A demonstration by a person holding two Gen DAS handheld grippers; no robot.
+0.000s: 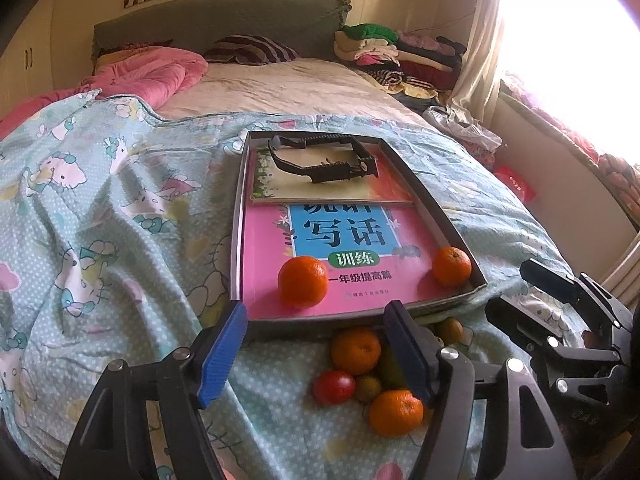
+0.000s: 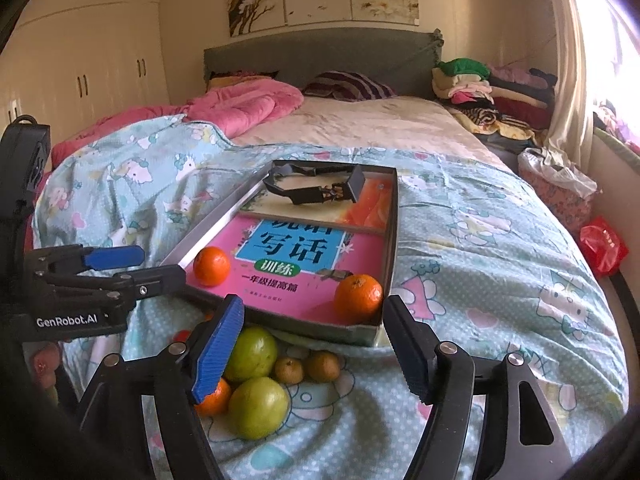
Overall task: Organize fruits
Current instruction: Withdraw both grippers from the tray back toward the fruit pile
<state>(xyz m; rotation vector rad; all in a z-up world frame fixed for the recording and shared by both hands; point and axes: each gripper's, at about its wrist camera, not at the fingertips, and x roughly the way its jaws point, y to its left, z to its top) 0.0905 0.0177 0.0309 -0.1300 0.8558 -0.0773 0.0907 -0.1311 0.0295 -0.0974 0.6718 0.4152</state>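
Bedding printed with cartoon cats carries our landmark, the shallow tray (image 1: 436, 204). Inside its near wall we have one orange (image 1: 303, 286) at the left and another orange (image 1: 452, 267) in the right corner, probably sorted. Our left gripper (image 1: 316, 354) and right gripper (image 2: 314, 348) stand apart, empty, over the loose fruit pile (image 2: 276, 372) just before the tray.

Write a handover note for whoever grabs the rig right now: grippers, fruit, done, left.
Left gripper: open, empty. Right gripper: open, empty.
Done: two oranges in the tray, one near its left wall, one in the near right corner, both on the pink book.
Left: loose pile on the blanket below the tray's near edge: oranges, two green fruits, a red one, small brown ones.
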